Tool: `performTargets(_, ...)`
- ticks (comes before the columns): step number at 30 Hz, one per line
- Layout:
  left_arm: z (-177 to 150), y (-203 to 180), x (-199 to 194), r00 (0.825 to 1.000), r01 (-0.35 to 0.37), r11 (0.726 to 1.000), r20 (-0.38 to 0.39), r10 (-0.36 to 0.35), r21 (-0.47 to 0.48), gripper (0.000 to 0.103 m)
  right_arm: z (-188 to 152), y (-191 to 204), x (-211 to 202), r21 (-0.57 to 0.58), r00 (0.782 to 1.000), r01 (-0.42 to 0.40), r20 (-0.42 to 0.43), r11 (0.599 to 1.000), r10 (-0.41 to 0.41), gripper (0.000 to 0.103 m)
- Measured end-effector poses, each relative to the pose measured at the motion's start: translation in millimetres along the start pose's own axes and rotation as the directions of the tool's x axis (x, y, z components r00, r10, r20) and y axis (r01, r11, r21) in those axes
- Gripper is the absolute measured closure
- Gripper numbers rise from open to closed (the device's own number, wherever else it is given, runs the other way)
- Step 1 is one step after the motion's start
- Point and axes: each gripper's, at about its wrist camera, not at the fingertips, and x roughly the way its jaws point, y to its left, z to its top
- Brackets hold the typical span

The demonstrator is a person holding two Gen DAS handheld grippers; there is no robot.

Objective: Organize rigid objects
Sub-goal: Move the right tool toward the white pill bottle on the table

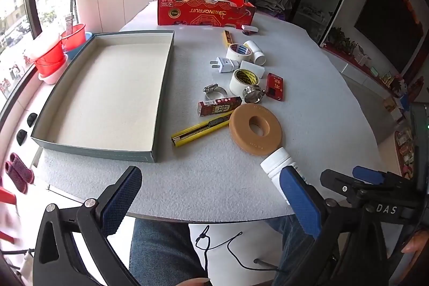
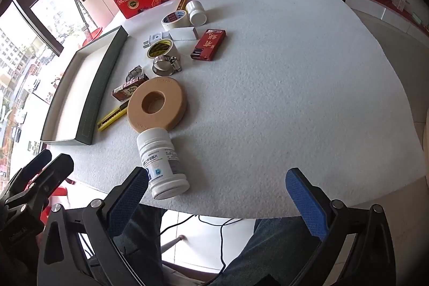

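An empty grey-green tray (image 1: 161,87) (image 2: 107,71) lies on the left of the white table. Right of it lies a row of small items: a tan ring (image 1: 255,128) (image 2: 156,103), a yellow utility knife (image 1: 201,131), a red carton (image 1: 219,105), hose clamps (image 1: 253,93), tape rolls (image 1: 243,81), a white plug (image 1: 224,65), a red lighter box (image 2: 209,44). A white pill bottle (image 2: 162,162) (image 1: 276,161) lies on its side near the front edge. My left gripper (image 1: 209,200) and right gripper (image 2: 217,195) are open and empty, both over the table's front edge.
A red fruit carton (image 1: 205,10) stands at the table's far side with small items beside it. Red basins (image 1: 53,55) sit on the sill left of the table. A person's legs in jeans (image 1: 161,251) are under the front edge. The right gripper body (image 1: 375,195) shows at the left view's right.
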Motion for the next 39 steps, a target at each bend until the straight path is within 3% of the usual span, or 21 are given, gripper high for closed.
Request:
performTargets(14,-5.4,-3.5,7.3,0.998,-0.027,0.999,-0.057,0.028,0.026,0.000,-8.2,-3.8,12.3,0.007,0.999,-0.010,-0.054,1.000,0.010,0.000)
performTargets(39,-3.9,-11.9,12.8,0.997,-0.039,0.997,-0.071,0.044,0.059,0.000,-12.3,-14.1,19.8,0.026,0.997,-0.010,-0.082,1.000,0.012,0.000)
